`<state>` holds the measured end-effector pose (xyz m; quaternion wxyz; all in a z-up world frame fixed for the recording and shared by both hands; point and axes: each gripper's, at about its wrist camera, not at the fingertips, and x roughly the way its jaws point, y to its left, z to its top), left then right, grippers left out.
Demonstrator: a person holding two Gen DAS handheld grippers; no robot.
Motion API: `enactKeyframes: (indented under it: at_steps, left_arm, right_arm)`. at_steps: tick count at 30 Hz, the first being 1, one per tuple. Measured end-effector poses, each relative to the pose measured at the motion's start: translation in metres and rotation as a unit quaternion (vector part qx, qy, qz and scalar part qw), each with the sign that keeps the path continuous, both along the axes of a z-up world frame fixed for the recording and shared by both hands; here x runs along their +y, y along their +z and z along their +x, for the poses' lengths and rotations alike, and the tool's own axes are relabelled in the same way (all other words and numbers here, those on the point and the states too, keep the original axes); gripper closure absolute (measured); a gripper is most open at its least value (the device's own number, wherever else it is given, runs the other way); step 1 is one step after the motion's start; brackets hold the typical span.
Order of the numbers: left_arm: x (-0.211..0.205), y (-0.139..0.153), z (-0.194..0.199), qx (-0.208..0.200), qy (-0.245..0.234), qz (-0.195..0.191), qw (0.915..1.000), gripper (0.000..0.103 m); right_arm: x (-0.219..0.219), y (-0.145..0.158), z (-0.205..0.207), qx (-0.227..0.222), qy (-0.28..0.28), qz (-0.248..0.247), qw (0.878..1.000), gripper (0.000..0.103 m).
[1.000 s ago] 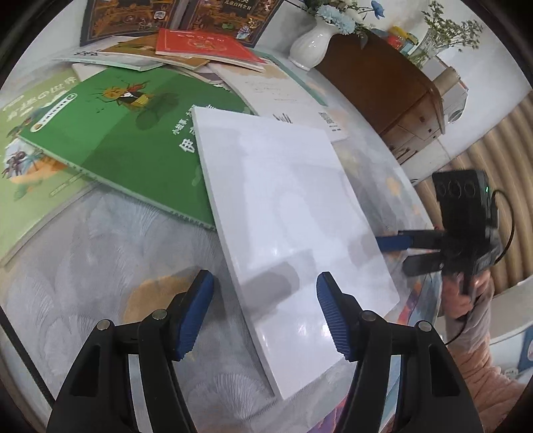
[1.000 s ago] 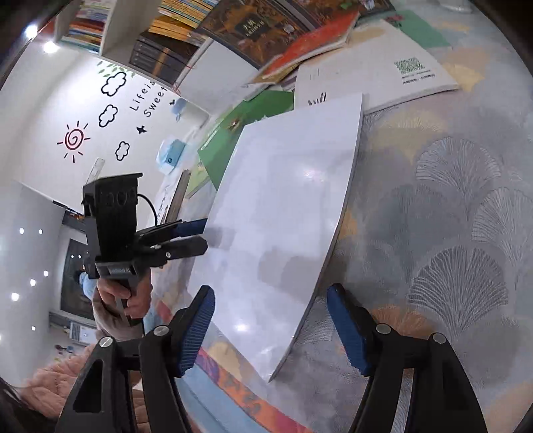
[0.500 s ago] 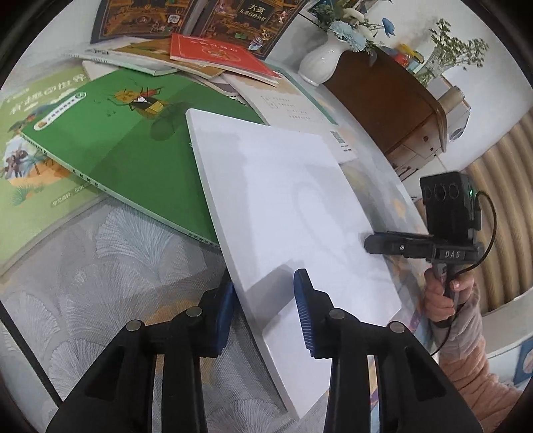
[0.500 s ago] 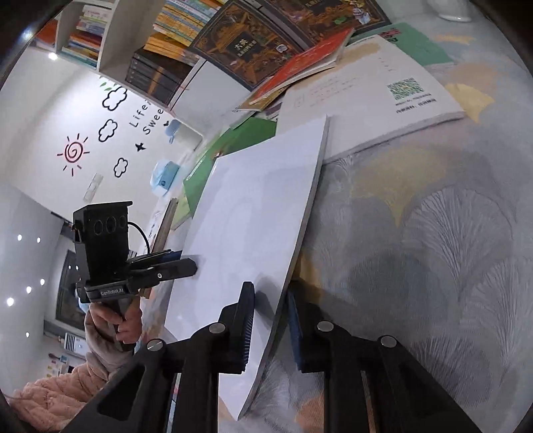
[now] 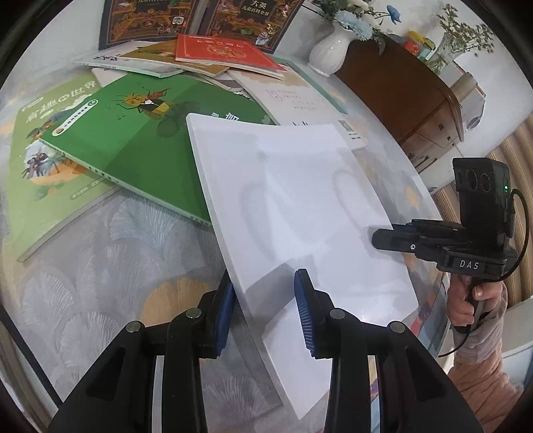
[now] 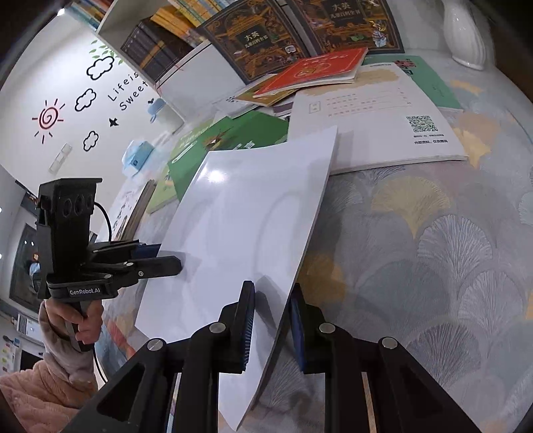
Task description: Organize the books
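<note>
A large white book (image 5: 293,200) (image 6: 253,206) is raised at its near end off the patterned table (image 5: 100,266) and bows slightly. Its far end rests on a green book (image 5: 140,133) (image 6: 233,136). My left gripper (image 5: 265,313) is shut on the white book's near left edge; from the right wrist view it (image 6: 166,259) clamps the far side edge. My right gripper (image 6: 271,326) is shut on the opposite near edge, and it (image 5: 393,238) shows at the right in the left wrist view. A hand holds each gripper's handle.
Several books lie in a loose heap behind: a light green one (image 5: 43,150), a red one (image 5: 223,53), a white one with a QR code (image 6: 376,126). Dark books (image 6: 299,30) lean against a shelf. A white vase (image 5: 329,53) and a wooden cabinet (image 5: 409,96) stand at the right.
Both grippers went from wide open around the white book's edges to shut on them. The book's near end has come up off the table and tilted.
</note>
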<state>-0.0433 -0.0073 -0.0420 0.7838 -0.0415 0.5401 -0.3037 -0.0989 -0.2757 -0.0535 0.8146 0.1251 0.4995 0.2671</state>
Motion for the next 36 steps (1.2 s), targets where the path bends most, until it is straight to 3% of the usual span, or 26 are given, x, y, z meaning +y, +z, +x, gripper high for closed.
enactKeyframes:
  at_steps: [10, 22, 32, 36]
  left_arm:
    - [0.009, 0.014, -0.013, -0.019, -0.005, 0.008, 0.9998, 0.071]
    - [0.057, 0.053, -0.022, -0.060, 0.025, -0.018, 0.9977, 0.070]
    - [0.136, 0.083, -0.026, -0.099, 0.087, -0.020, 0.9911, 0.070]
    - [0.174, 0.096, -0.029, -0.117, 0.115, -0.004, 0.9864, 0.070]
  right_arm:
    - [0.026, 0.019, -0.019, -0.019, 0.017, -0.034, 0.999, 0.084]
    - [0.073, 0.067, -0.028, -0.069, 0.043, -0.043, 0.996, 0.084]
    - [0.148, 0.094, -0.015, -0.093, 0.091, -0.022, 0.991, 0.083]
    - [0.186, 0.098, -0.007, -0.098, 0.116, -0.007, 0.988, 0.083]
